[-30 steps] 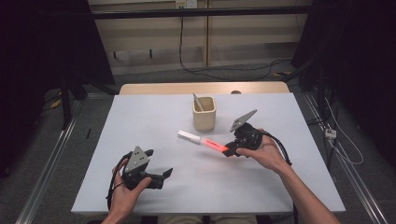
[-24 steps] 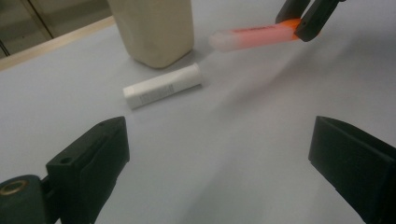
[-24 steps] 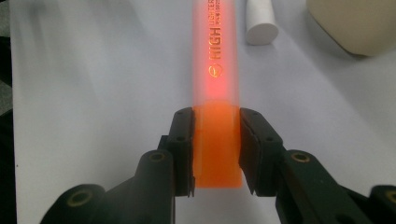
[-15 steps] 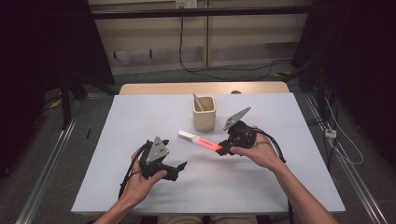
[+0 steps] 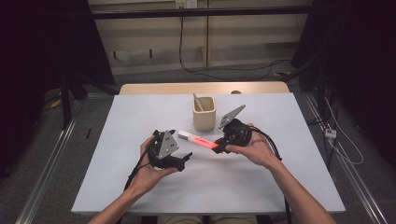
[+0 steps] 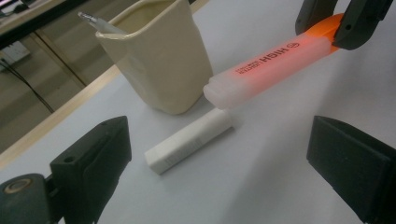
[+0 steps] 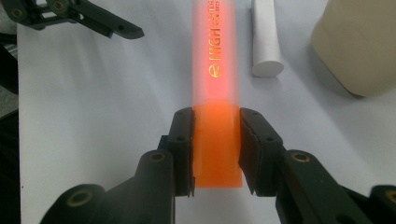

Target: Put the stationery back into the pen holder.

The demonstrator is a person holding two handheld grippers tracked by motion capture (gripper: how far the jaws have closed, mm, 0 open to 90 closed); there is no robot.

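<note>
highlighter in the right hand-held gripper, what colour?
Orange highlighter, translucent whitish cap; right gripper view shows it best.

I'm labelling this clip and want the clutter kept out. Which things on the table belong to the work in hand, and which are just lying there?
In the job:
- orange highlighter with translucent cap, clamped at its orange end by the right gripper
- left gripper, open, near the highlighter's cap end

Lying about:
- short white plastic cylinder, flat on the white table
- cream ceramic cup with a utensil in it
</note>
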